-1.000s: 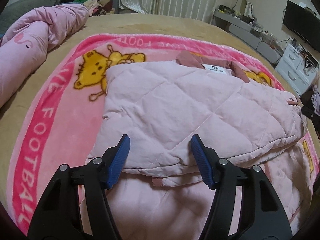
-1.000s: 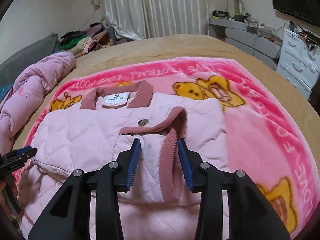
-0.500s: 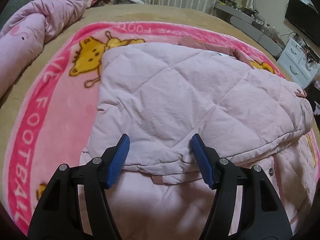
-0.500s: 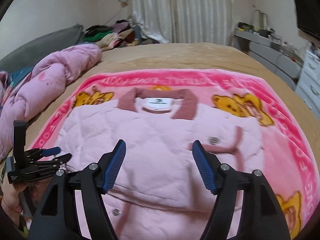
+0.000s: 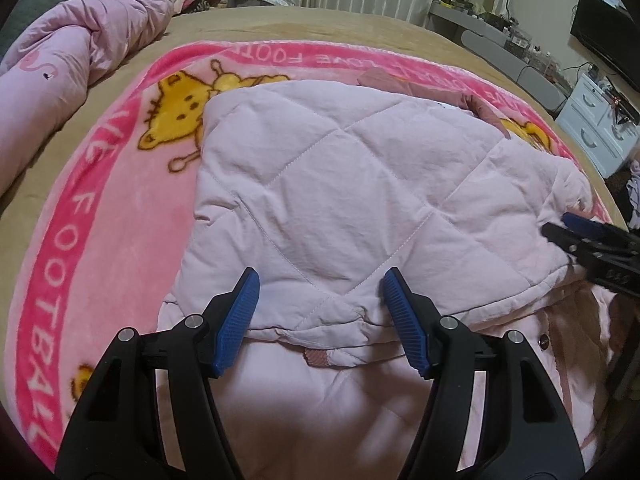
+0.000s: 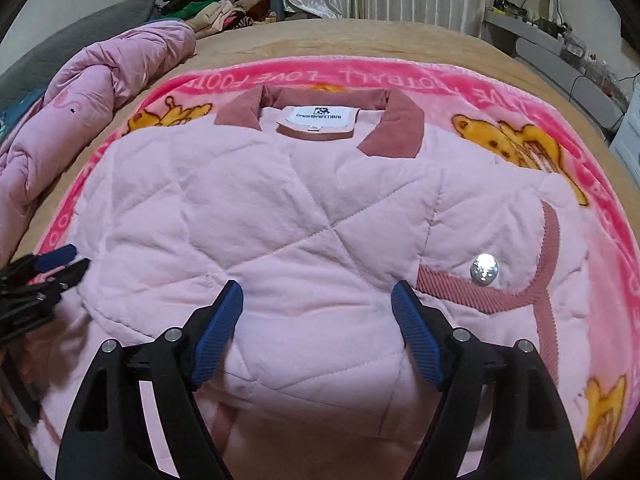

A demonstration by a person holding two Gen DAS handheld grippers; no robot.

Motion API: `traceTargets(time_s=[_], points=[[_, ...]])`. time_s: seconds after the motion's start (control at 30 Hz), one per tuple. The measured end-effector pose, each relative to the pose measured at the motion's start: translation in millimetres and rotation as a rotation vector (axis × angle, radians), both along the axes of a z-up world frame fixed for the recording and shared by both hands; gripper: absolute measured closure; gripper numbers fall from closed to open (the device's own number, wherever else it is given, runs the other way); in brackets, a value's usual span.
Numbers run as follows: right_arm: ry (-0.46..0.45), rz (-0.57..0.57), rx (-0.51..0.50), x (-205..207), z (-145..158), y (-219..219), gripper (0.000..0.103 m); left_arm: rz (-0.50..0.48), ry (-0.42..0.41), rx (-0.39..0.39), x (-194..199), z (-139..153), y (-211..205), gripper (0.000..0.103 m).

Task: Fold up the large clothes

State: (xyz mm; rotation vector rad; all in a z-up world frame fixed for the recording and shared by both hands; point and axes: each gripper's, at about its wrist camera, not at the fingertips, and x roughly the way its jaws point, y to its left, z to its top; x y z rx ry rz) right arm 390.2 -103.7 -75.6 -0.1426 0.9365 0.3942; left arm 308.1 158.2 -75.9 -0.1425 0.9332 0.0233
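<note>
Quilted jacket, pale pink, lies flat on the pink cartoon blanket spread over the tan bed; both side panels appear folded in over the body, hem half toward the viewer; judged soft, padded and light, springy enough that folds may puff open, cloth not slippery; long axis runs from the near hem to the far collar, collar pointing at the curtains; the snap button and ribbed cuff trim sit on the right-side fold; best hold judged at the near hem corners, pinching all layers together to carry them toward the collar; right gripper hovers over the lower middle of the jacket, jaws just opened wide, nothing between the pads; left gripper straddles the folded edge, jaws parted, pads not pressing the cloth.
</note>
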Motion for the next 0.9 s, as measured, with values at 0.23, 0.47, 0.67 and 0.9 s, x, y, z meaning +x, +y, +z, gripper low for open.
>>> traceTargets(time_s=[0.23,0.47,0.67,0.9], points=[[-0.043,-0.026,-0.001,-10.1,7.0,1.5,0.024,0.006,-0.001,0.009,-1.3,2.3,-0.9,0.046],[-0.066,-0.077,0.038,-25.4,23.4,-10.2,0.006,0.008,0.000,0.021,-3.3,11.2,-1.7,0.046],[-0.070,-0.107,0.087,-36.4,35.3,-26.0,0.004,0.008,0.013,-0.008,-5.7,20.9,0.2,0.032],[-0.075,-0.141,0.131,-42.6,45.9,-36.3,0.004,-0.002,0.007,-0.023,-9.5,32.7,-4.2,0.009]])
